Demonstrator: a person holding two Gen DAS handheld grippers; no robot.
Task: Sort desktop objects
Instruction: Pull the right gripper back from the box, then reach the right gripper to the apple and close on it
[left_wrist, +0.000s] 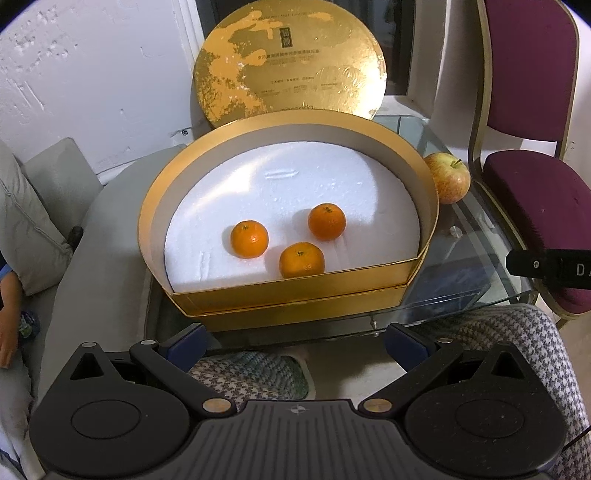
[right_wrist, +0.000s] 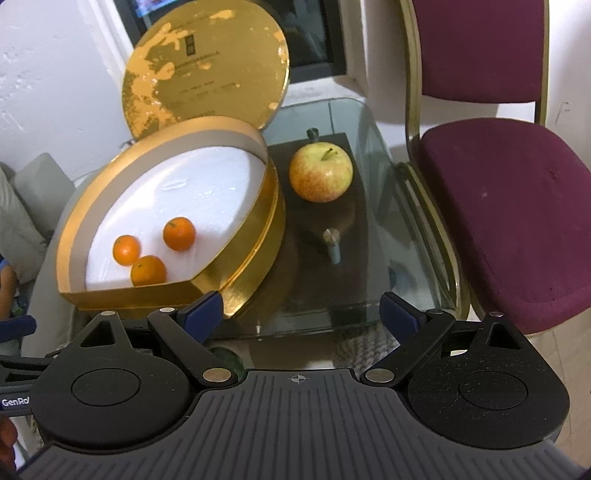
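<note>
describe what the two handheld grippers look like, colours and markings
Both match: the left gripper and the right gripper have black linkage arms with silver pivot pins, dark blue finger pads, round black side housings and a ribbed grey centre plate with a small crosshair mark.

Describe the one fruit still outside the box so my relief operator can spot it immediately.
Find the glass table with the open gold box on it. Just right of the box, on the glass, sits an apple. It is yellow-red with a stem, larger than the three small oranges inside the box.
</note>
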